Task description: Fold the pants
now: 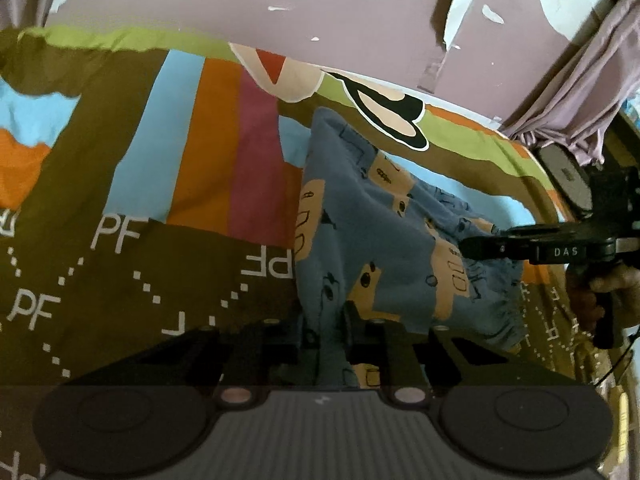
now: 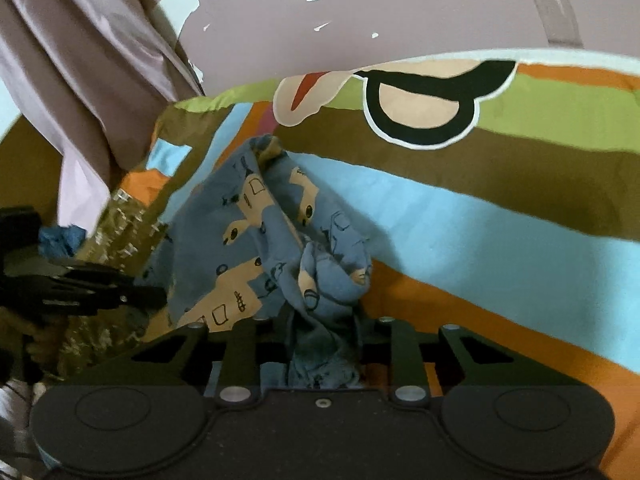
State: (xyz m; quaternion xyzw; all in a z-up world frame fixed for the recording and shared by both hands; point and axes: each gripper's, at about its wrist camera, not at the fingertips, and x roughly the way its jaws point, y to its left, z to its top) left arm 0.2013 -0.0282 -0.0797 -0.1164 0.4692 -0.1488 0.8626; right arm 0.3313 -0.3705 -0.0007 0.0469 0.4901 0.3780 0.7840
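Two grippers, both clamped on the same pair of pants.

Left gripper: jaws closed on a fold of the blue cloth, seen from the left wrist. Cloth bunched between the fingers, running forward and up from the tips. Remainder of the pants spread ahead and to the right of the tool, toward the right gripper, which enters from the right edge with a hand on its grip. Gathered waistband edge just below and beside that right gripper's tips.

Right gripper: jaws closed on a twisted bunch of the pants, seen from the right wrist. Bunch pinched between the fingers, hanging down past the tips toward the camera. Rest of the cloth raised ahead and to the left of the tool, stretched toward the left gripper at the left edge.

Pants: blue with tan vehicle prints, held partly off a striped bedsheet between both tools. Far end resting on the sheet, ahead of both tools.

Beyond the sheet: pink wall with chipped paint. Curtain to the left of the right tool.
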